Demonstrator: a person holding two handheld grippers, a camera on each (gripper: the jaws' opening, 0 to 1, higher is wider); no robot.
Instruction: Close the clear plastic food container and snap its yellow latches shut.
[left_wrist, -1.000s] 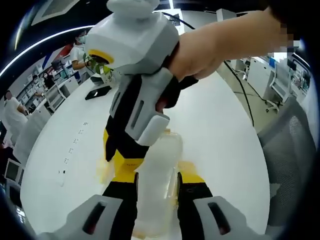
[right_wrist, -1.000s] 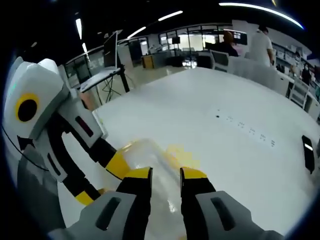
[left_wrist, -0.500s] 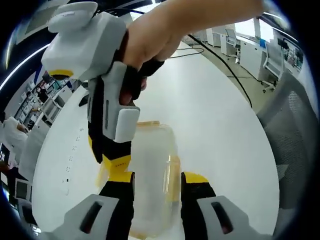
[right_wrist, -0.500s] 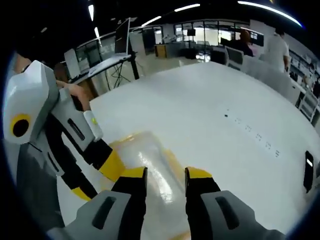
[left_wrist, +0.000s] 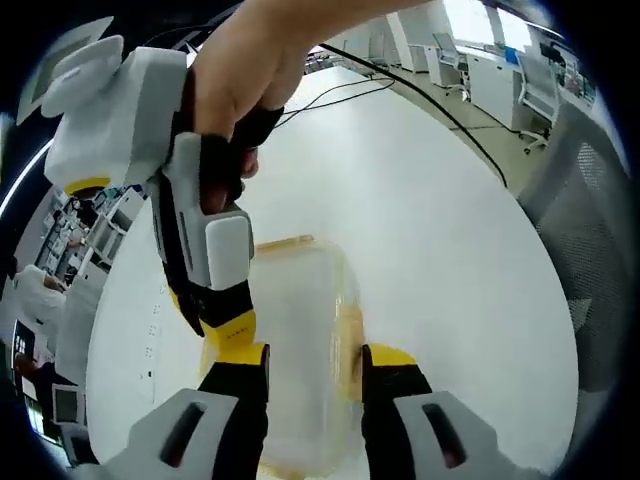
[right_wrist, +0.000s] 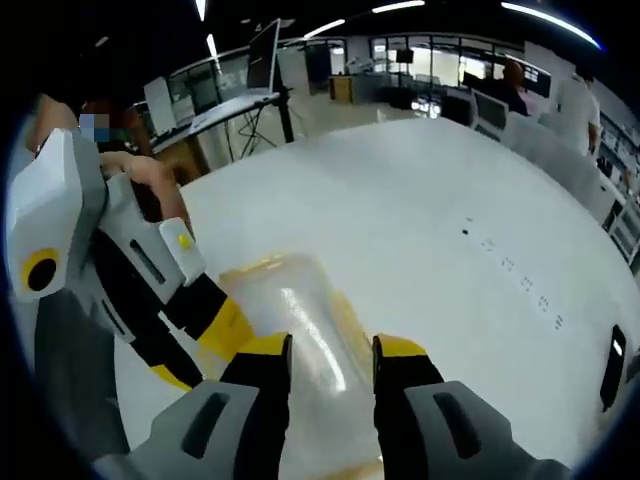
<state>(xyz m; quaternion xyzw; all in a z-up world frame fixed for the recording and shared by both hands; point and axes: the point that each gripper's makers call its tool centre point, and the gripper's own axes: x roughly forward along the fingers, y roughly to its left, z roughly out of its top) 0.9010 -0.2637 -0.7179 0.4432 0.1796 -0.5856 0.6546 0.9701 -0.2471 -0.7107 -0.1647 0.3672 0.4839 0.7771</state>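
Observation:
The clear plastic container (left_wrist: 300, 320) lies on the white table (left_wrist: 440, 230) with its lid down; yellow latches (left_wrist: 350, 335) show along its right side and far end. My left gripper (left_wrist: 315, 357) is open, its yellow-tipped jaws standing over the container's near end. The right gripper (left_wrist: 205, 250), held by a hand, comes in from the upper left with a jaw tip at the container's left edge. In the right gripper view the container (right_wrist: 290, 310) lies just beyond my open right gripper (right_wrist: 330, 347), and the left gripper (right_wrist: 110, 260) reaches it from the left.
A black phone (right_wrist: 612, 368) lies near the table's far right edge. Cables (left_wrist: 400, 90) run across the floor past the table, and a grey mesh chair (left_wrist: 600, 240) stands at the right. Desks, a monitor (right_wrist: 262, 55) and people are in the background.
Both cameras have tilted to look down more on the container, which now shows flat with its lid down. In the left gripper view the right gripper has slid left, off the container's top.

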